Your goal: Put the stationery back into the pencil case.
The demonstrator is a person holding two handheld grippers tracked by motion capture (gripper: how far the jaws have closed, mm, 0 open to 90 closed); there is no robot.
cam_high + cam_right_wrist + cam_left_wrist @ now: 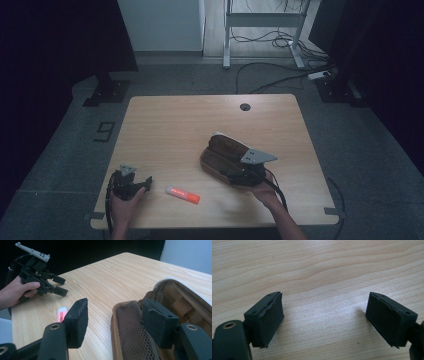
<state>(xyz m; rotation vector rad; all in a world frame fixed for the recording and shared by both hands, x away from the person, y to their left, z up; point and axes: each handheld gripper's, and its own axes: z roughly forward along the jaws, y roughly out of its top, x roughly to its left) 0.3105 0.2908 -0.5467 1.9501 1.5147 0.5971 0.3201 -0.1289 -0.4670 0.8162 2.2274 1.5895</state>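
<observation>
Currently, both sets of jaws are spread and pinch nothing.

Right gripper [112, 322]: in the right gripper view its jaws stand wide apart. One jaw sits over the open brown pencil case [155, 322], at or just above the mesh lining; whether it touches cannot be told. The other jaw is over bare bench outside the case edge. In the high view, this gripper [245, 172] is at the near end of the case [222, 150], held by the right hand [265, 192], with its grey three-cornered plate on top.

Left gripper [324, 320]: in the left gripper view its jaws are spread wide above bare wood grain, with nothing between them. In the high view, this gripper [131, 182] is at the near left corner of the bench [200, 120], held in the left hand [125, 200].

Writing: the glue stick [183, 194] has a white body with red lettering too small to read, and an orange-red cap. It lies flat between the two grippers, just beside the left one and near the front edge. In the right gripper view, the stick [62, 313] shows partly behind one jaw.

The case lies open right of centre on the bench, well apart from the left gripper. A grommet hole [244, 106] sits near the far edge.
</observation>
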